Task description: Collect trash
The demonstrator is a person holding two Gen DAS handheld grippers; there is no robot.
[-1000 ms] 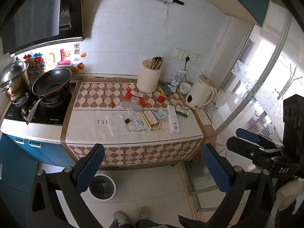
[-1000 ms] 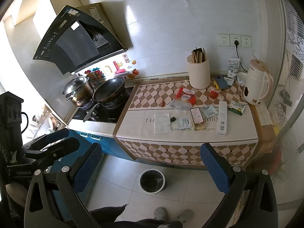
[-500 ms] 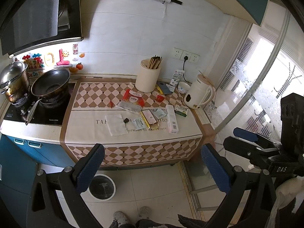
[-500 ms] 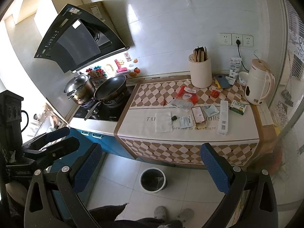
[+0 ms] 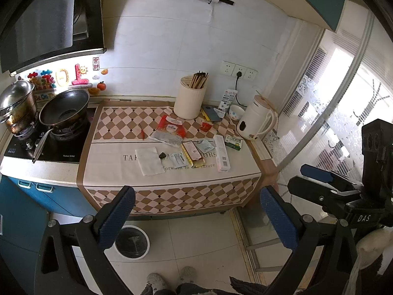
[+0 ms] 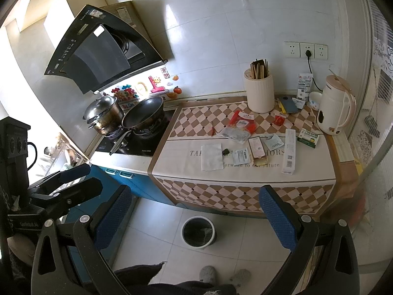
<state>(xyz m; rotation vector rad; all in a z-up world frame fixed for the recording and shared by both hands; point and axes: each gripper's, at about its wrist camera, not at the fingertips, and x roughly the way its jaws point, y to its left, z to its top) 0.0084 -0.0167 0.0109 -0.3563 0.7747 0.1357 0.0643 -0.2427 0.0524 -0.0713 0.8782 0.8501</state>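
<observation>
Litter lies on the checked counter cloth: a white napkin, a small dark scrap, a red and clear packet, a long white box, a green box and several sachets. A round bin stands on the floor below the counter. My left gripper is open and holds nothing, well back from the counter. My right gripper is open too, above the floor near the bin. Each gripper also shows at the edge of the other's view.
A white kettle, a chopstick holder and a small bowl stand at the back of the counter. A wok and a steel pot sit on the hob at left. A glass door is at right. Slippered feet show below.
Both views have drifted slightly back and up from the counter. Both grippers stay open and empty, and nothing on the counter has moved.
</observation>
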